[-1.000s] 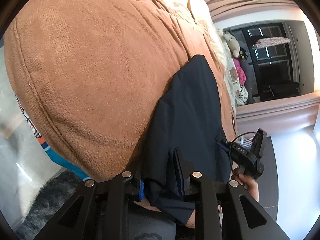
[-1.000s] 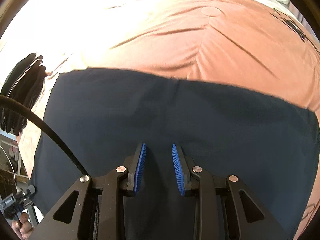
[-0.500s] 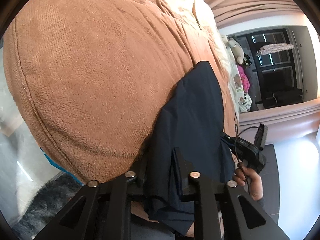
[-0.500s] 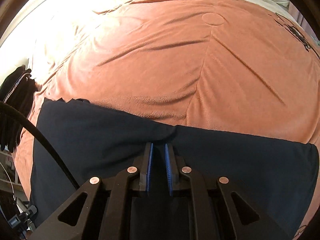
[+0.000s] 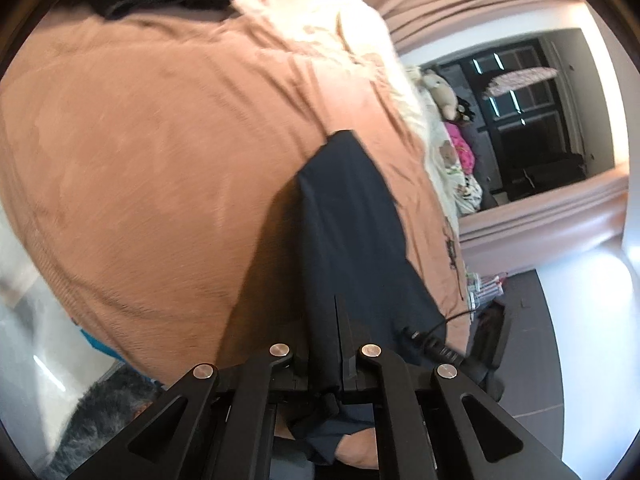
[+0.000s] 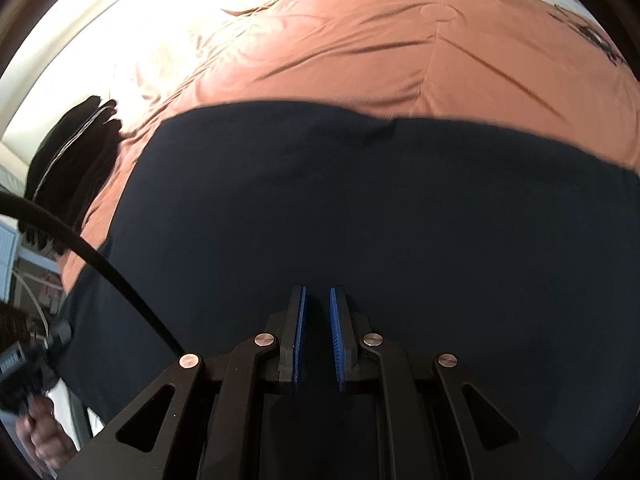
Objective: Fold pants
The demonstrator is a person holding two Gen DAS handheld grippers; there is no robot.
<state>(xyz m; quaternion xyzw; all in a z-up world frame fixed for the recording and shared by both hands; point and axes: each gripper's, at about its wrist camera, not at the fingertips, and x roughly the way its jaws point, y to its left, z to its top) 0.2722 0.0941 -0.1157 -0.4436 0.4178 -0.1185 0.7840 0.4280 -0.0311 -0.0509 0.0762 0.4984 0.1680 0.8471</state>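
Two claws on the pants (image 6: 360,208) — left claw (image 5: 338,344) pinched shut on the near edge, right claw (image 6: 318,336) nearly closed, grip unclear. Pants lie lengthwise away from the left claw across the orange blanket (image 5: 160,160).

Dark navy pants (image 6: 360,208) lie spread flat on the orange blanket (image 6: 360,52).

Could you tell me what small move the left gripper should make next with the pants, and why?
Probably carry the pinched edge over toward the far end: the left gripper is shut on the navy pants, their near edge is raised off the orange blanket, and the rest lies flat.
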